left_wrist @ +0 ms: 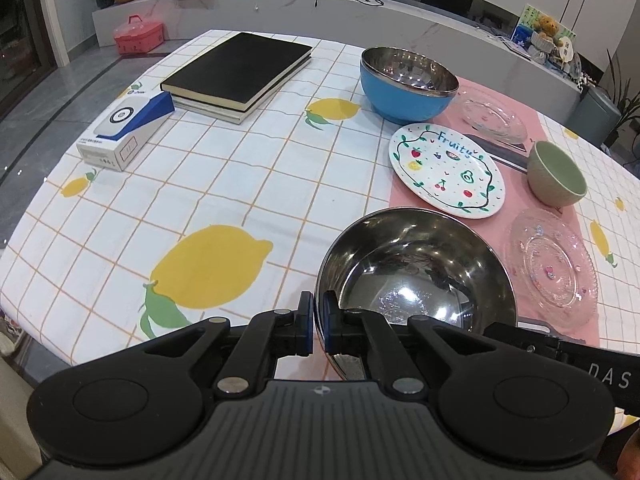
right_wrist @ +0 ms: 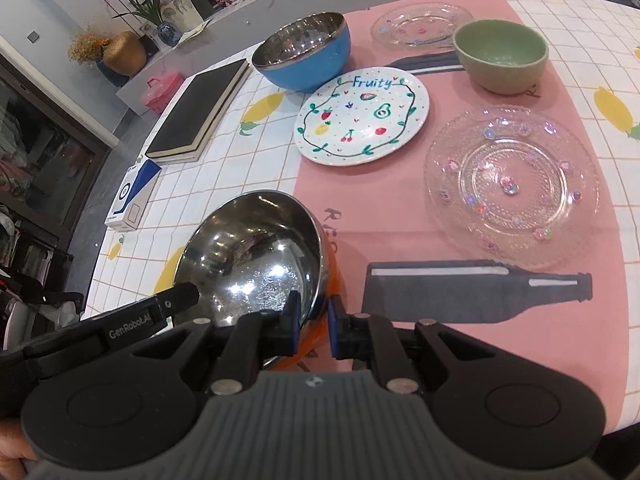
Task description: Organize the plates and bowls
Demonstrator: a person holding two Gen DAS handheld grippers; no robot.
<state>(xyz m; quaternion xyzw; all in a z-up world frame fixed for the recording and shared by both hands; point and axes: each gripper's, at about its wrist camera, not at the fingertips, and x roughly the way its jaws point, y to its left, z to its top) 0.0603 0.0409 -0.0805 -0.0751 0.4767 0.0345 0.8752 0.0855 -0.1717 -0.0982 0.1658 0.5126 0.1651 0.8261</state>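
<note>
A steel bowl with an orange outside point(left_wrist: 416, 276) point(right_wrist: 256, 252) is near the table's front edge. My left gripper point(left_wrist: 317, 322) is shut on its left rim. My right gripper point(right_wrist: 313, 322) is shut on its right rim. Further back stand a blue bowl with a steel inside point(left_wrist: 406, 82) point(right_wrist: 304, 54), a white "Fruity" plate point(left_wrist: 446, 170) point(right_wrist: 362, 120), a green bowl point(left_wrist: 556, 174) point(right_wrist: 500, 56), a near glass plate point(left_wrist: 554, 266) point(right_wrist: 512, 186) and a far glass plate point(left_wrist: 494, 118) point(right_wrist: 420, 26).
A pink placemat point(right_wrist: 400, 220) with bottle prints lies under most of the dishes. Two stacked black books point(left_wrist: 238, 74) point(right_wrist: 200, 114) and a white and blue box point(left_wrist: 124, 132) point(right_wrist: 134, 196) sit at the table's left. The tablecloth has lemon prints point(left_wrist: 208, 268).
</note>
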